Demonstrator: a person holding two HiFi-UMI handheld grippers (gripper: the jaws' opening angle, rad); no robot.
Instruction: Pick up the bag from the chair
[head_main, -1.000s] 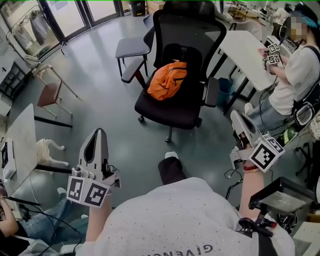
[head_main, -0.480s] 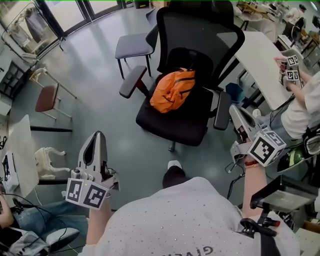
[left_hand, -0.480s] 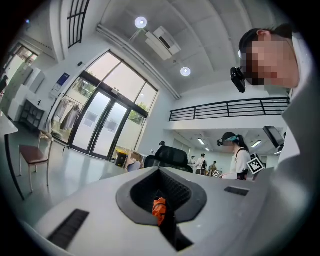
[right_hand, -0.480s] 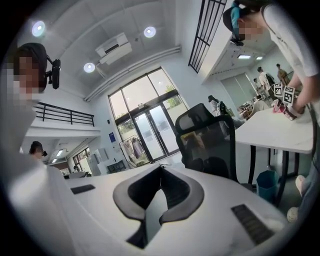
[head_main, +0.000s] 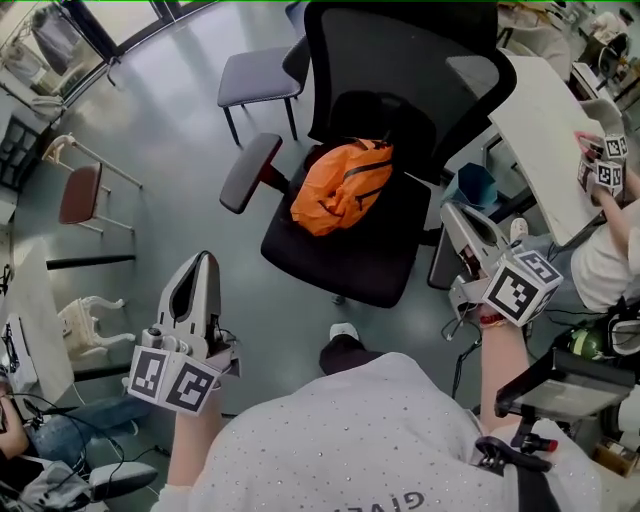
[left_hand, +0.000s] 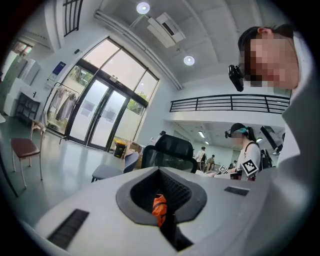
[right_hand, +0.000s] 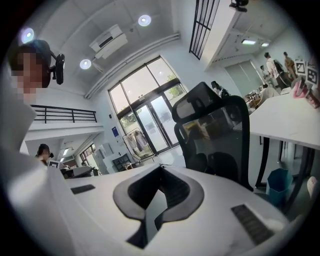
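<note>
An orange bag (head_main: 342, 187) lies on the seat of a black office chair (head_main: 340, 255), leaning toward its backrest. My left gripper (head_main: 203, 260) is low at the left, short of the chair's left armrest, its jaws together and empty. Through the hollow behind its tips in the left gripper view (left_hand: 160, 170) a strip of the orange bag (left_hand: 159, 210) shows far ahead. My right gripper (head_main: 452, 210) hangs beside the chair's right armrest, shut and empty. In the right gripper view (right_hand: 161, 167) the chair's mesh back (right_hand: 215, 125) stands close ahead.
A grey stool (head_main: 258, 75) stands behind the chair, a brown chair (head_main: 80, 192) at the far left. A white table (head_main: 545, 130) and a blue bin (head_main: 478, 185) lie right of the chair, where a seated person (head_main: 610, 255) holds other marker cubes. My shoe (head_main: 345, 335) is below the seat.
The chair and bag have drawn nearer and larger in the head view. Both grippers have come closer to the chair's sides, still shut, and the bag has not moved.
</note>
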